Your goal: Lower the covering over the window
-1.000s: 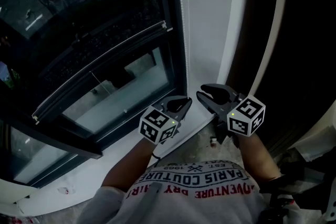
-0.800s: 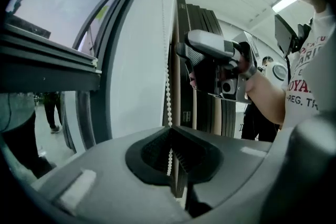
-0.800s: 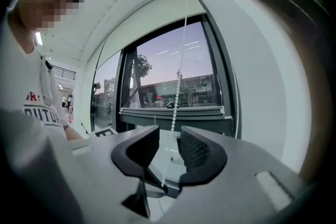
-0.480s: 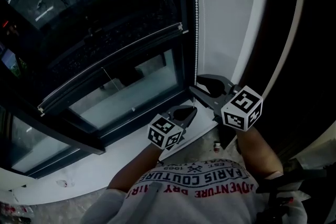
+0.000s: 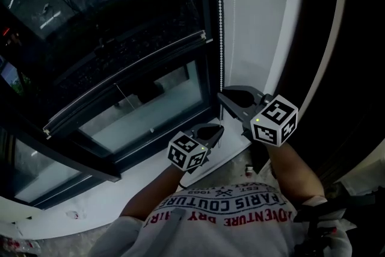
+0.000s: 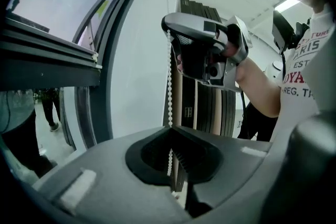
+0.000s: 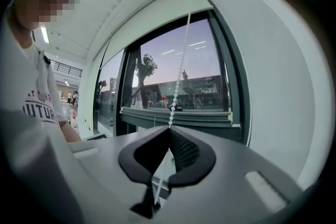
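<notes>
Down the right edge of the window runs the bead chain (image 5: 219, 21), white and hanging straight against the dark frame (image 5: 204, 3) — and both grippers are on it. The left gripper (image 5: 210, 129) sits low by the sill (image 5: 150, 180), jaws clamped together with the chain pinched between them; in the left gripper view the chain (image 6: 169, 76) drops straight into the closed jaws of that gripper (image 6: 171, 134). Just above it, the right gripper (image 5: 224, 96) has just been closing its jaws, and they now meet on the chain as well. In the right gripper view the beads (image 7: 181, 78) slant down from the top of the window into the tip of the right gripper (image 7: 169, 131) and come out again below.

So that's one chain, two grips, right above left, close together but not touching. The blind (image 5: 120, 39) covers the upper part of the glass, dark and mesh-like, and its bottom rail (image 5: 126, 80) crosses the pane at a slant in the head view, to the left of both grippers. Clear glass (image 5: 144, 114) shows under the rail. White wall (image 5: 252, 9) stands just right of the chain.
</notes>
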Demonstrator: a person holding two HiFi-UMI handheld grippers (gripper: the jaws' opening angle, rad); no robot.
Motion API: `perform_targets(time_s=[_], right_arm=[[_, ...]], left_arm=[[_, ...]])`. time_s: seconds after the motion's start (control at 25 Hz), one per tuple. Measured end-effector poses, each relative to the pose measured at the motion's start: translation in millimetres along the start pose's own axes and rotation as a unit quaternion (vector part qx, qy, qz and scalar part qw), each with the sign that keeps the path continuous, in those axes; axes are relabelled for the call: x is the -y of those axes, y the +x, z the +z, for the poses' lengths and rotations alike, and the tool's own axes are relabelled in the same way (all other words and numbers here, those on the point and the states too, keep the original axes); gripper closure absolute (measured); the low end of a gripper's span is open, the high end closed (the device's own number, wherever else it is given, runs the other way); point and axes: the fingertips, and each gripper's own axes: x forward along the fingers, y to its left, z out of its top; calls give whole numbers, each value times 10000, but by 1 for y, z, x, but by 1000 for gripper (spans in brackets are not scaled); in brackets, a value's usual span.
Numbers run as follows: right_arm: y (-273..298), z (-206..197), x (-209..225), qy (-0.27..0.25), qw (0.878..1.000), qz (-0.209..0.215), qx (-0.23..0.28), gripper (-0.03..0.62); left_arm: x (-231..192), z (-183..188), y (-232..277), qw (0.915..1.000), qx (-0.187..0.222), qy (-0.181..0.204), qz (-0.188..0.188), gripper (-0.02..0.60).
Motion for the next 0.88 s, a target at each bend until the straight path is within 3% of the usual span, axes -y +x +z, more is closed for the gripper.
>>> perform_targets(time_s=[0.08, 0.16, 0.44, 0.56, 0.64, 0.88], right_arm=[[2, -14, -4, -264, 9993, -24, -248, 594], [2, -25, -7, -383, 9987, -64, -319, 594], [-7, -55, -8, 96, 9992, -40, -395, 595], [-15, -55, -8, 202, 9992, -75, -327, 595], [-20, -54, -6, 198, 9993, -132, -291, 595], [-33, -55, 1, 230, 9991, -291, -210, 595]], left_arm=[[-2, -14, 4, 9997, -201, 99, 43, 575], [-5, -24, 5, 9998, -120, 32, 164, 575], [-5, -53, 9, 9997, -135, -166, 145, 571], [-6, -52, 8, 9992, -65, -360, 163, 555], [-7, -49, 3, 9994, -49, -269, 227, 479], [-16, -16, -20, 9985, 398, -333, 166, 471]])
